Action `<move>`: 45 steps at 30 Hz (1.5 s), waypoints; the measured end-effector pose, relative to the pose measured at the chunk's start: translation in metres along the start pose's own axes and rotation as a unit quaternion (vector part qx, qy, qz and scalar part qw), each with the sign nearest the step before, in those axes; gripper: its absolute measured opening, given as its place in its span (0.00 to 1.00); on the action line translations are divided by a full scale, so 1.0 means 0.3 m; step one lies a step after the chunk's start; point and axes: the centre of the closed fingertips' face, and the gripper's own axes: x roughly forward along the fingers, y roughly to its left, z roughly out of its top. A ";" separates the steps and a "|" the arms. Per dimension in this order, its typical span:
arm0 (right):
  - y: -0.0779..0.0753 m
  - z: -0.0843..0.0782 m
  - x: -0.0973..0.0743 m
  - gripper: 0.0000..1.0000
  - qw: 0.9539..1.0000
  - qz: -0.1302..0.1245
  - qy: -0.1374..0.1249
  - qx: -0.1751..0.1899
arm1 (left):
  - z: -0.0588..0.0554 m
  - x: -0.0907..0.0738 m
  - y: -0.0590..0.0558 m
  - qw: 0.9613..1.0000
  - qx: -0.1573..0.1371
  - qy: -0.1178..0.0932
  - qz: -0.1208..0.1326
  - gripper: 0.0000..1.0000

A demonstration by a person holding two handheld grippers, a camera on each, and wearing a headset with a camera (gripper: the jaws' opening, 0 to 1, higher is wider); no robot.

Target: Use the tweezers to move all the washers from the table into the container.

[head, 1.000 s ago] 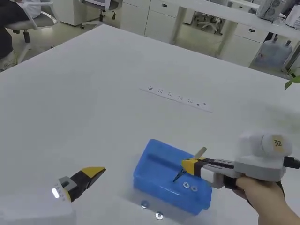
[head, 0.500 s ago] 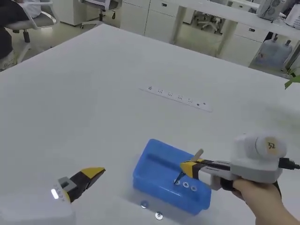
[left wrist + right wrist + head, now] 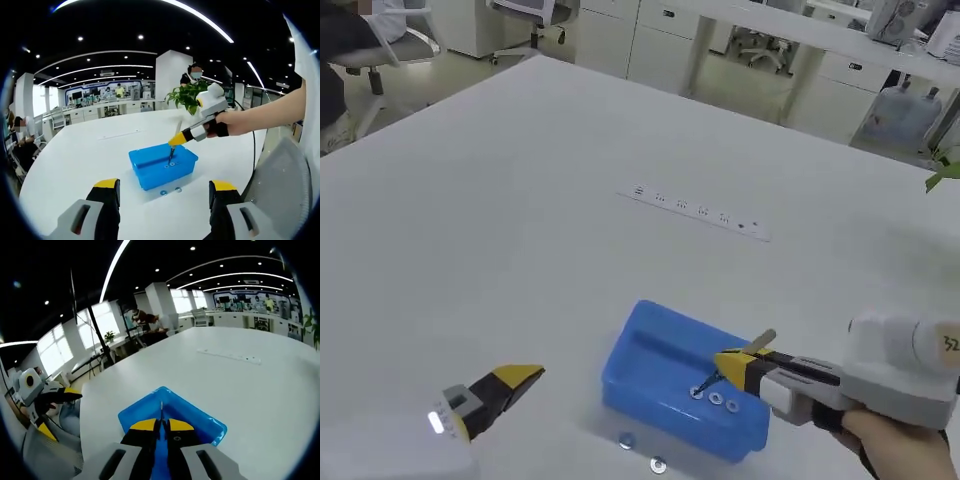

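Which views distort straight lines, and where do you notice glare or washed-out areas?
Left gripper view and right gripper view: fisheye, ceiling light strips bow into arcs. Head view: edges look straight; the white table is evenly bright, nearly washed out around the blue container.

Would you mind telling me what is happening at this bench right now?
A person is working with two handheld grippers. The right gripper is shut on the tweezers, whose tips point down into the blue container, where a few washers lie. Two more washers lie on the white table in front of the container. The left gripper is open, holding nothing, off to the side.
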 end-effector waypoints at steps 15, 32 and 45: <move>0.230 0.027 -0.025 0.03 0.993 0.098 -0.037 -0.053 | 0.000 -0.001 -0.001 1.000 0.002 0.000 -0.001 0.73; 0.259 -0.171 0.031 0.03 0.980 0.113 0.092 -0.134 | 0.000 -0.002 0.000 1.000 0.001 0.000 0.000 0.72; 0.251 -0.205 0.039 0.03 0.974 0.111 0.114 -0.161 | -0.001 -0.001 0.000 1.000 0.001 0.001 0.000 0.72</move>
